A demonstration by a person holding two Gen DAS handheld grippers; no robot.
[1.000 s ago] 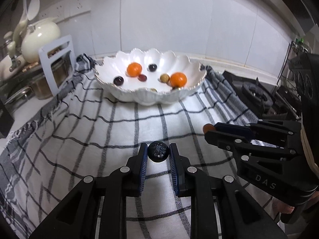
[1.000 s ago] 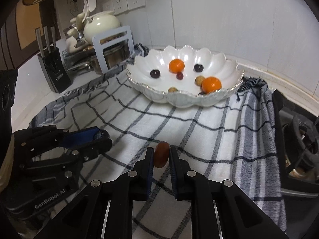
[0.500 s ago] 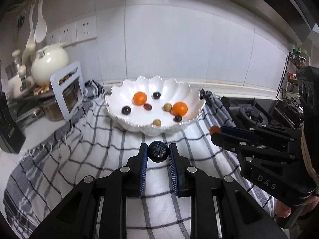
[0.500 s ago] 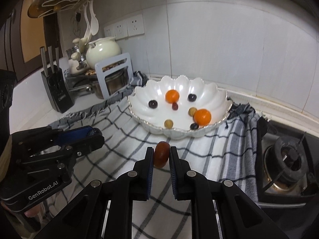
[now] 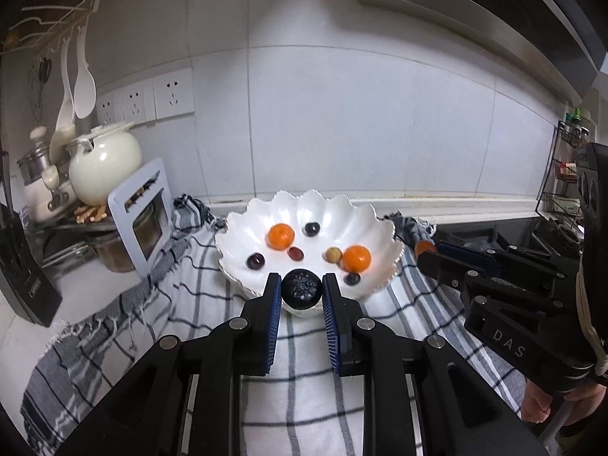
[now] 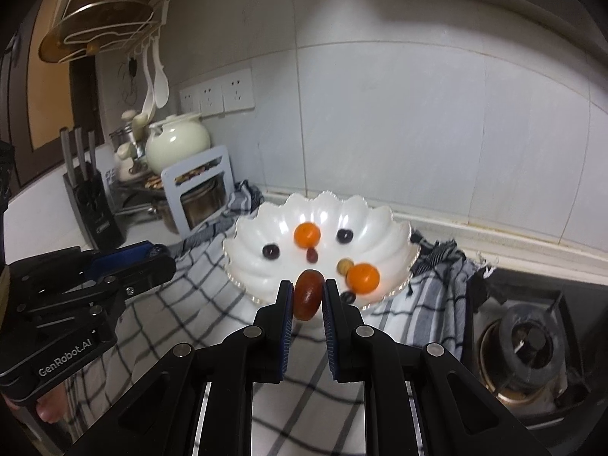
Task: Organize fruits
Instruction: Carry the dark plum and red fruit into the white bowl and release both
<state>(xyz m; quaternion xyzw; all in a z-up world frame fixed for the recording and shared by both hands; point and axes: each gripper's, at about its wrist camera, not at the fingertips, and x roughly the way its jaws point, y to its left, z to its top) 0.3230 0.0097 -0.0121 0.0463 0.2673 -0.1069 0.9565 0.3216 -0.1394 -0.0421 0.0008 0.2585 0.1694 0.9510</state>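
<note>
1. Now the checked cloth (image 5: 114, 326) sits lower in both views than a second ago, and more of the wall shows; both grippers have risen off it together, each with its fruit.
2. Since then the white bowl (image 5: 383, 228) has slid down each view until its near rim lies just behind the fingertips. It stands at the far end of the cloth and holds two oranges (image 5: 280, 236) and several small dark and tan fruits.
3. Throughout, the left gripper (image 5: 302, 290) has stayed clamped on a dark berry (image 5: 302, 293), clear of the cloth.
4. Likewise the right gripper (image 6: 308, 296) stays closed on a reddish-brown date (image 6: 308, 294), near the left one, to its right.
5. Judged from this, pickup is done for both fruits; what is left is carrying them forward over the rim and releasing, gently, since loose fruits already lie near that edge.
</note>
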